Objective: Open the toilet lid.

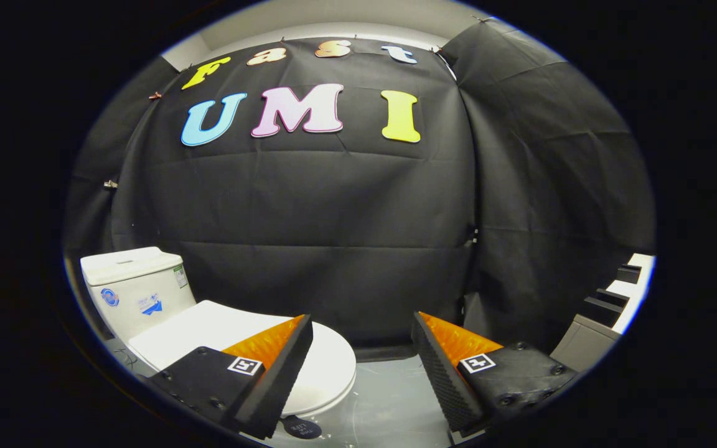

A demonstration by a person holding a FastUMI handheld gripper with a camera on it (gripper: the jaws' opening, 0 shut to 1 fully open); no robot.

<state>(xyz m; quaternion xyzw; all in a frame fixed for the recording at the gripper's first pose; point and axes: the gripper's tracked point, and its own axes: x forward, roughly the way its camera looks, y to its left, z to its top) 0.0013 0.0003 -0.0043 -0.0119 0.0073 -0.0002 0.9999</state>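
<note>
Gripper (361, 330) spread wide, holding nothing. Toilet lid (327, 361) closed flat, partly behind left finger, below the tank (134, 286). Likely rigid, smooth, hinged at rear; best lifted under front rim.

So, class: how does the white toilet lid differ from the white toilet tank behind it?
The white toilet lid lies flat, closed and rounded; the white toilet tank stands upright and boxy. The tank carries stickers; the lid looks plain. The lid sits partly behind one finger of the open gripper; the tank lies beyond it. Both are glossy white.
</note>
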